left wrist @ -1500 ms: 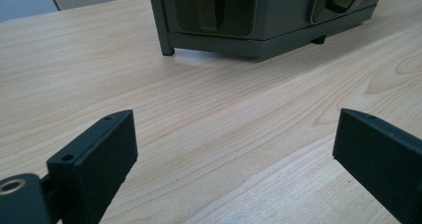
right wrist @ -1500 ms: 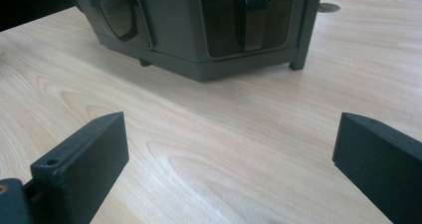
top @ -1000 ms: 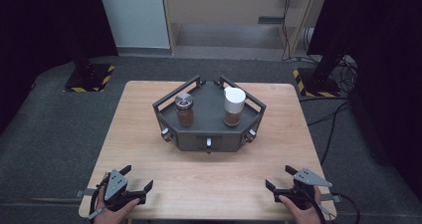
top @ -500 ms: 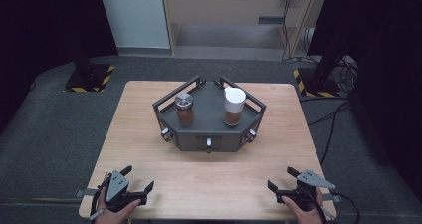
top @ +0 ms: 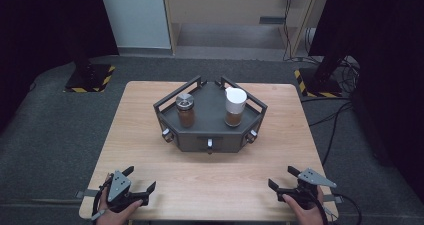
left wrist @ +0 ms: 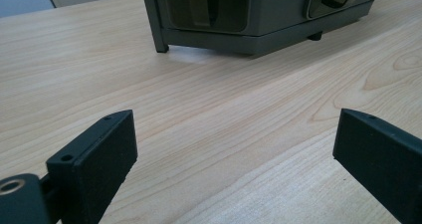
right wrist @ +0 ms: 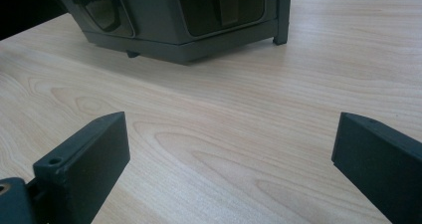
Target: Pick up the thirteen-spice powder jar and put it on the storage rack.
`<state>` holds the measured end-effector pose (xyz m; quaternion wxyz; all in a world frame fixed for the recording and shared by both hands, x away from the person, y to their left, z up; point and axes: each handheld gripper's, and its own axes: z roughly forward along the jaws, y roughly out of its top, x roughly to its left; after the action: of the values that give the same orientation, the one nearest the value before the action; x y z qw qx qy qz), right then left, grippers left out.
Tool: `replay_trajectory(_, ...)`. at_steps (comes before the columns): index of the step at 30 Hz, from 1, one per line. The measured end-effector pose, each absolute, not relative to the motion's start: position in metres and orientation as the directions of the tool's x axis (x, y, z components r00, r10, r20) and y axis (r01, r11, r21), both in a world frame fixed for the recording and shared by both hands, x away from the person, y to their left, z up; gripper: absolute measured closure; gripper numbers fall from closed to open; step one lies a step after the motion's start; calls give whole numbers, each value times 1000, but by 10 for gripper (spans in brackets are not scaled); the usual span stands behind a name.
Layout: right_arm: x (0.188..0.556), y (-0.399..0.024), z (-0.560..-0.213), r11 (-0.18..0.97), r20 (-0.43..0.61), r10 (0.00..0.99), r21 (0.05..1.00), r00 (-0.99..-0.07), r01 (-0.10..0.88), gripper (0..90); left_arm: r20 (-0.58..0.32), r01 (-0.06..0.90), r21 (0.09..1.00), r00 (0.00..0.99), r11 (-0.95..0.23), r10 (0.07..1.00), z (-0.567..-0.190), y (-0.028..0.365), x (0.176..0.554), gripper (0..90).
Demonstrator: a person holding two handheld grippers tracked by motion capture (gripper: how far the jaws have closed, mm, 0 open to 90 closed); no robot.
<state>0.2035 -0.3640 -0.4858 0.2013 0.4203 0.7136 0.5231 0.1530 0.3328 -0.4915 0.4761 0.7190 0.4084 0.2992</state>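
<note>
Two grippers rest at the worktop's (top: pixel 150 135) near edge: our left gripper (top: pixel 137 182) and right gripper (top: pixel 282 179), jaws wide apart, holding nothing. We keep both aimed at the grey tray (top: pixel 210 137), mid-worktop and well apart, which carries a metal-lidded jar (top: pixel 185 110) and a white-lidded jar (top: pixel 235 106), ready for an approach.

Soft overhead light falls evenly on the pale table (top: pixel 150 115) while the surroundings sink into darkness, and the near black jaws blur slightly.
</note>
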Motion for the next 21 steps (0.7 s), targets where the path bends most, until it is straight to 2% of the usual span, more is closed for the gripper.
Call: replay_trajectory(21, 198, -372, -485, 67, 173, 825, 915, -537, 397, 34, 45, 302, 928, 486, -216, 873, -491, 333, 152, 28)
